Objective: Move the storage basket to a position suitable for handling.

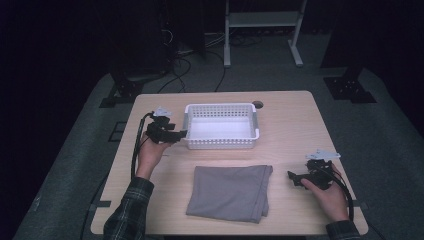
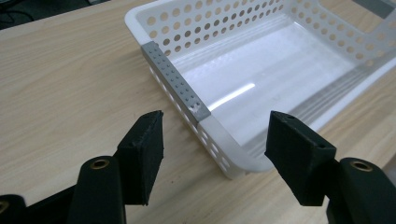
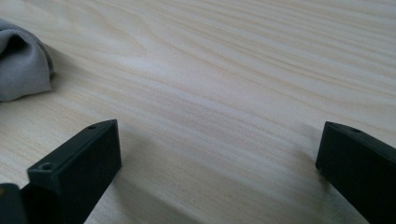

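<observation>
A white perforated basket [image 1: 221,106] stands at the back middle of the wooden table [image 1: 292,127]. My left gripper [image 1: 182,134] is at the basket's left end. In the left gripper view the jaws of the left gripper [image 2: 217,121] stand apart on either side of the basket's near corner [image 2: 224,156], and neither pad touches it. A grey strip [image 2: 173,81] runs along that rim. A folded grey cloth [image 1: 230,192] lies in front of the basket. My right gripper [image 1: 291,176] rests just right of the cloth, wide open over bare wood [image 3: 219,128], with a cloth corner [image 3: 21,65] off to its left.
The basket's inside [image 2: 261,79] holds nothing. A small round hole [image 1: 258,104] sits in the tabletop behind the basket. Beyond the table are a dark floor with cables [image 1: 175,65] and a white metal stand [image 1: 262,30].
</observation>
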`<state>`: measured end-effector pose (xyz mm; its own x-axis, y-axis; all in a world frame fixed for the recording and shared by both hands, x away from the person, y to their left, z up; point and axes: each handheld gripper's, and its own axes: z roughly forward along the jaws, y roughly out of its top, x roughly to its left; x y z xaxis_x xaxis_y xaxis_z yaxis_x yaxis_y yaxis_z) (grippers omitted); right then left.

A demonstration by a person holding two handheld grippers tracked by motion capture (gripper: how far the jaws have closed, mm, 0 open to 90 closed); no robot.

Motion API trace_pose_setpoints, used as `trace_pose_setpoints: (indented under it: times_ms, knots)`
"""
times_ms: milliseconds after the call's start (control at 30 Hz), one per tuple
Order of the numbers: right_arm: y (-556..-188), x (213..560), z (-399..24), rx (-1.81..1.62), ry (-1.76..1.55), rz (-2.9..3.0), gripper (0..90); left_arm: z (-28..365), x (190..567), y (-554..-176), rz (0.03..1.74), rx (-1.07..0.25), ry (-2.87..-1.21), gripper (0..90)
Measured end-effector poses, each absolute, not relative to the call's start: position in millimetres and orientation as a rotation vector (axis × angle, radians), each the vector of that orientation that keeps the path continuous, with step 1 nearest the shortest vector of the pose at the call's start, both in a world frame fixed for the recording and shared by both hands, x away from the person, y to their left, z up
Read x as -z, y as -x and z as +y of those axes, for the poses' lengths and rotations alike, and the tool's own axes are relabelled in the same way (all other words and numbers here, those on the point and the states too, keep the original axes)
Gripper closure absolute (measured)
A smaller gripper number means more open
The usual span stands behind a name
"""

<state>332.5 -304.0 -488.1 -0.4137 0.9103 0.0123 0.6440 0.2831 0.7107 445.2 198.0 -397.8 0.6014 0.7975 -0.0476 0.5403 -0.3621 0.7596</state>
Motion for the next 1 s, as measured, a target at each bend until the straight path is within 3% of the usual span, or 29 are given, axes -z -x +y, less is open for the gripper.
trace_pose_setpoints:
  times_ms: [267,567,1000]
  knots:
    - [-332.5,488.1,-304.0,-0.912,-1.400,2.161,0.0,192.5,408.6,-456.3,1.090,-0.425,-2.058,41.9]
    - [-332.5,488.1,-304.1,-0.912,-1.399,2.161,0.0,184.7,412.9,-460.4,1.093,-0.414,-2.086,57.8]
    - [-332.5,488.1,-304.1,-0.911,-1.399,2.161,0.0,190.1,408.6,-464.3,1.149,-0.490,-2.104,67.6]
